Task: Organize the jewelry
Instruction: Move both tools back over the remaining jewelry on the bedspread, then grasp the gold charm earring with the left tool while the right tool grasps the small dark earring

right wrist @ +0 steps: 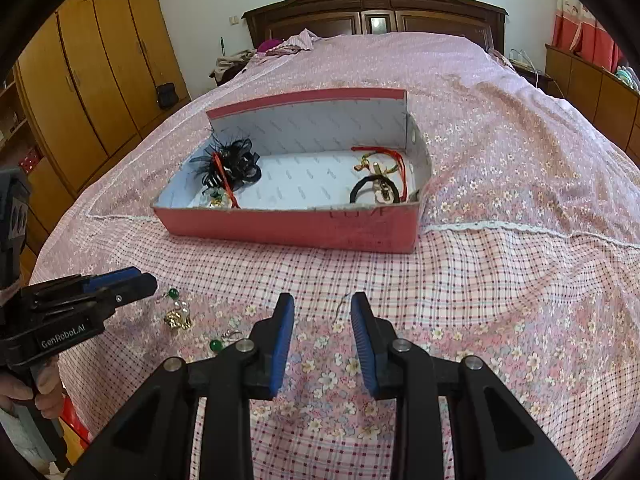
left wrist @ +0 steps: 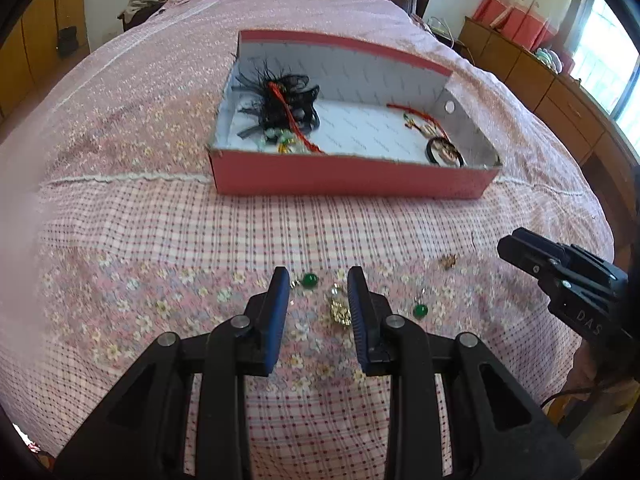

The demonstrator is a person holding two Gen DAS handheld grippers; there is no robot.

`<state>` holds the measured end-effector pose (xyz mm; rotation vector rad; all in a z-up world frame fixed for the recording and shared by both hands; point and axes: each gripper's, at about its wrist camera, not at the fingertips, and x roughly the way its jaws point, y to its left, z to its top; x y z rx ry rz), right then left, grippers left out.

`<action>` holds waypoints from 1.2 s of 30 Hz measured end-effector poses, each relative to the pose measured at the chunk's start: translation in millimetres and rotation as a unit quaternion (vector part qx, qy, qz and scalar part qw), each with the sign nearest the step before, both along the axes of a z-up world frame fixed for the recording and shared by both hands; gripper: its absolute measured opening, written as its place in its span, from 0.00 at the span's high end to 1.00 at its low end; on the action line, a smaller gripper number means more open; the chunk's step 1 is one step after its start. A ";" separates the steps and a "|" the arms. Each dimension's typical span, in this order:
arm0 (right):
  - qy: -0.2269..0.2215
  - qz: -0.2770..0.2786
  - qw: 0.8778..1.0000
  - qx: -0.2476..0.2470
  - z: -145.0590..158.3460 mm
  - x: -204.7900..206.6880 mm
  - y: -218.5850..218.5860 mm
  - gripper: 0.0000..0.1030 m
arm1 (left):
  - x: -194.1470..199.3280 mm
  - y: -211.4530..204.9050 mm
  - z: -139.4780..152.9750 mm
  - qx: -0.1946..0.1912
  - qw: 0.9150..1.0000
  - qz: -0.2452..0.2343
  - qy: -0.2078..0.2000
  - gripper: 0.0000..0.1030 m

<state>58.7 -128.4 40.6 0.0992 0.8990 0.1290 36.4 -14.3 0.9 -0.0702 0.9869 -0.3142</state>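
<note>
A red cardboard box (left wrist: 352, 180) (right wrist: 296, 228) sits on the bed. It holds a black feather hairpiece (left wrist: 280, 96) (right wrist: 232, 160) with red cord at its left, and a black hair tie (left wrist: 444, 152) (right wrist: 374, 194) with gold pieces and red cord at its right. On the quilt lie a green bead earring (left wrist: 309, 280) (right wrist: 173, 293), a gold and pearl piece (left wrist: 339, 308) (right wrist: 178, 316), a second green earring (left wrist: 420, 310) (right wrist: 216, 345) and a small gold piece (left wrist: 449, 261). My left gripper (left wrist: 319, 280) (right wrist: 140, 280) is open over the first earring and gold piece. My right gripper (right wrist: 322, 304) (left wrist: 516, 246) is open and empty.
The bed is covered by a pink flowered and checked quilt (left wrist: 160, 220) (right wrist: 500, 280). Clothes (right wrist: 288, 46) lie by the dark headboard (right wrist: 372, 12). Wooden wardrobes (right wrist: 100, 60) stand at the left, a low wooden cabinet (left wrist: 552, 92) and a window at the right.
</note>
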 end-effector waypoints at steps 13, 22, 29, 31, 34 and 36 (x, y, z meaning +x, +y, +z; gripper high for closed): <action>0.008 0.002 1.000 -0.001 -10.5 -6.5 1.6 0.69 | -6.9 -12.6 -16.9 -0.002 1.000 -0.021 0.015 0.79; 0.014 0.004 1.000 -0.003 -15.6 -6.2 3.6 0.69 | -3.8 -14.9 -30.6 -0.003 1.000 -0.024 0.012 0.80; 0.019 0.007 1.000 -0.002 -19.8 -3.8 6.7 0.69 | -6.2 -19.9 -31.9 0.007 0.999 -0.034 0.005 0.94; 0.020 0.008 1.000 -0.002 -20.3 -3.2 7.7 0.69 | -6.1 -19.9 -31.6 0.005 0.999 -0.035 0.005 0.94; 0.020 0.010 1.000 -0.002 -21.0 -2.3 8.9 0.69 | -6.1 -19.0 -30.3 0.001 0.999 -0.035 0.004 0.94; 0.020 0.011 1.000 -0.002 -21.9 -1.6 9.7 0.69 | -7.2 -16.9 -28.2 -0.002 0.999 -0.034 0.003 0.94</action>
